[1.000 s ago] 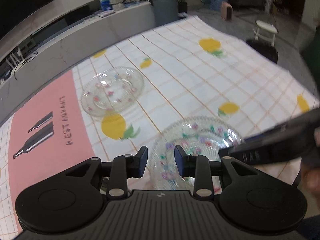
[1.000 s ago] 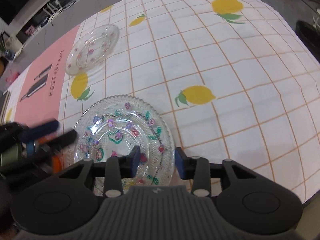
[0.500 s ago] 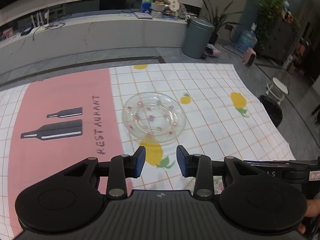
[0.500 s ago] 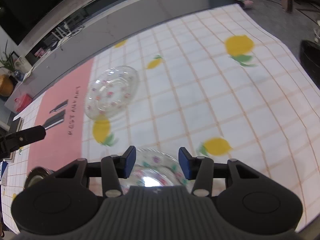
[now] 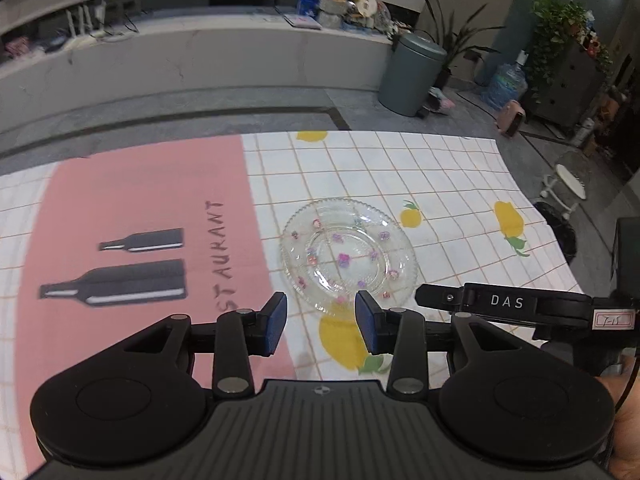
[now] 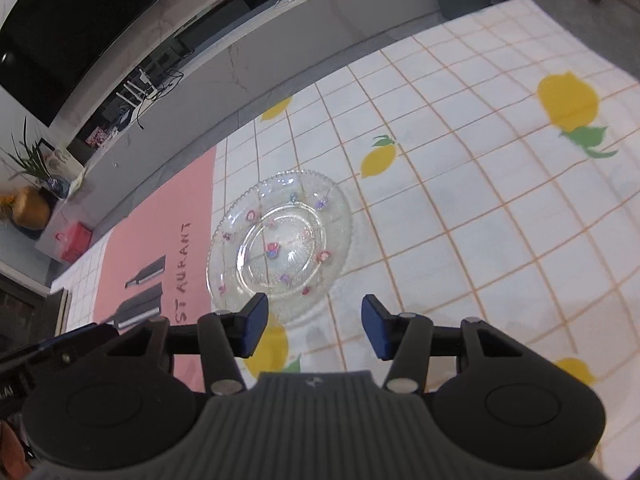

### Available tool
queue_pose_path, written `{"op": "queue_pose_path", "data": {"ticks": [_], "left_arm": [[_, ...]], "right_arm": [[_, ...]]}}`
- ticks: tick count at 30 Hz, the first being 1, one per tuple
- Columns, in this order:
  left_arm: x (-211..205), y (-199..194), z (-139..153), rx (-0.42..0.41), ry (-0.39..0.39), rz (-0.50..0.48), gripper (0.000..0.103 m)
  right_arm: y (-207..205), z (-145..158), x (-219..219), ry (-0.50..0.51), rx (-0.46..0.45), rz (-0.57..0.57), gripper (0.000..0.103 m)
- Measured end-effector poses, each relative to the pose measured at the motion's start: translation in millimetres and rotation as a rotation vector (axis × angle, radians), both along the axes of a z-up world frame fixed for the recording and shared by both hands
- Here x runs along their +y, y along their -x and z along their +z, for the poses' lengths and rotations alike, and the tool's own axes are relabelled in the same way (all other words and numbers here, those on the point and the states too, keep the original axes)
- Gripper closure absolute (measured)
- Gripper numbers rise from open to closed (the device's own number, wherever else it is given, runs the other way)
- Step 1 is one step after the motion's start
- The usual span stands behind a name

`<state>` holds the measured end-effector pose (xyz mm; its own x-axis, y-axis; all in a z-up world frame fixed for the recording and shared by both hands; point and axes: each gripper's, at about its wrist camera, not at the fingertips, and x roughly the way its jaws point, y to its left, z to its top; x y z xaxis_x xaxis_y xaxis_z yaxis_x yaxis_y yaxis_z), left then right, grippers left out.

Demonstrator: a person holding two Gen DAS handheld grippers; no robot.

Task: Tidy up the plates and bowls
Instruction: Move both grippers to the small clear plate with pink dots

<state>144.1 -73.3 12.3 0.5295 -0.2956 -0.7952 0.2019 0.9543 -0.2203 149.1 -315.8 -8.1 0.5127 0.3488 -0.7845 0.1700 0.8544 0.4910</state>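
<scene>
A clear glass plate (image 5: 347, 255) with small pink and purple flowers lies flat on the lemon-print tablecloth (image 5: 440, 184), beside its pink panel. My left gripper (image 5: 321, 323) hovers just short of the plate's near rim, its jaws opening with nothing between them. In the right wrist view the same glass plate (image 6: 280, 240) sits ahead of my right gripper (image 6: 314, 330), whose jaws are also opening and hold nothing. One finger of the right gripper (image 5: 500, 305) reaches in from the right of the left wrist view. The larger plate seen earlier is out of view.
The pink panel (image 5: 152, 208) with bottle prints and lettering lies left of the plate. The cloth's far edge (image 5: 360, 134) meets grey floor. Beyond stand a low grey counter (image 5: 200, 64), a grey bin (image 5: 412, 74) and a small white stool (image 5: 566, 186) at the right.
Both grippers have swung away from the near large plate, which has dropped out of view, toward the smaller far plate, now closer and centred. Both pairs of jaws stand wider apart.
</scene>
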Motion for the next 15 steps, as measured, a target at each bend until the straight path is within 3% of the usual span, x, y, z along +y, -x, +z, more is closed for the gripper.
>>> {"op": "queue_pose_path", "data": {"ticks": [4,10,15], "left_arm": [[8.6,-27.4,-17.8,0.052,0.088,-0.007,0.057],[32.5,-54.9,-47.0,0.117,0.221,0.077,0.057],[43.5,-65.6,-65.8,0.133,0.275,0.131,0.065]], "right_arm": [[-11.4,-11.5,-13.9,-0.086,-0.007,-0.048,0.051],[-18.1,-36.5,-35.8,-0.208,0.022,-0.115,0.063],[-21.5,-54.0,-40.0,-0.286,0.027,-0.137,0.064]]}}
